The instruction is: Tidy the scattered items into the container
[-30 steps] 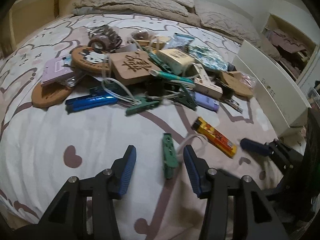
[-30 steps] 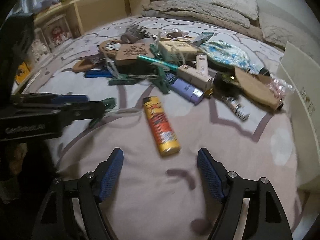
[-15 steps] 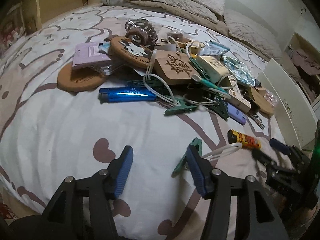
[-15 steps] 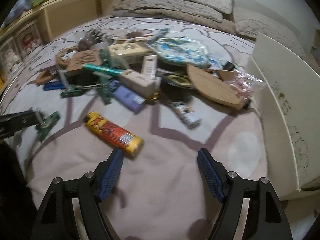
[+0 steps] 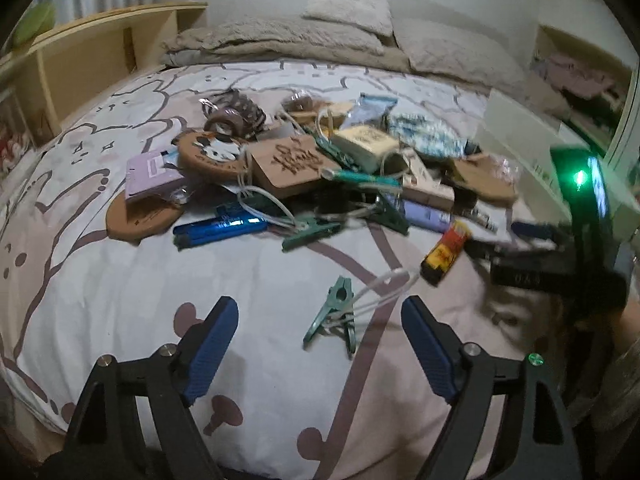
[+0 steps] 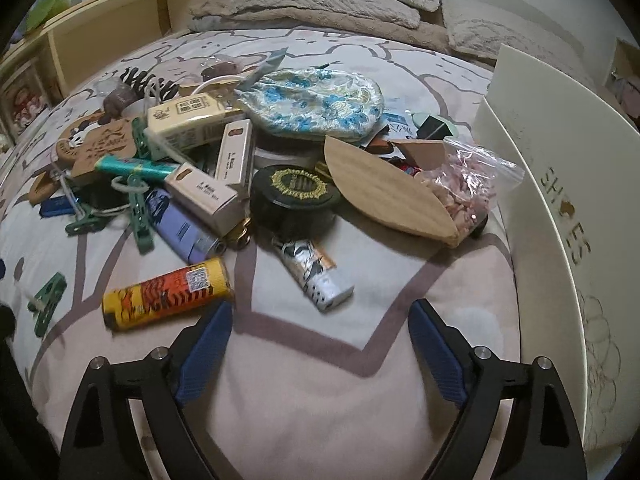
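Now, at the far left of the left wrist view, a brown round coaster (image 5: pixel 138 219) lies on the patterned bedspread (image 5: pixel 100 280), with a lilac box (image 5: pixel 152 174) partly on top of it. Just right of these a blue lighter (image 5: pixel 220 230) rests at the near edge of the heap. The left gripper (image 5: pixel 320 354) points down at the bed, its jaws wide and having just been opening; a green clothes peg (image 5: pixel 334 314) with a clear loop lies on the sheet between and slightly beyond the blue pads (image 5: pixel 210 350), not pressed by either. Further right the right-hand tool appears as a dark, blurred shape, so its details are hard to make out from this side.

In the right wrist view an orange-and-yellow lighter (image 6: pixel 168 294) lies just beyond the left pad of the right gripper (image 6: pixel 320 350), whose jaws have also just been opening and hold nothing. A silver patterned lighter (image 6: pixel 314 276) lies ahead between the fingers. Behind it sit a black round tin (image 6: pixel 296 196), a blue floral pouch (image 6: pixel 312 108), a leaf-shaped wooden piece (image 6: pixel 388 200) and a clear bag of pink bits (image 6: pixel 466 192). At the far right stands the white box (image 6: pixel 560 208), lettered "SHOES", its wall beside the heap.
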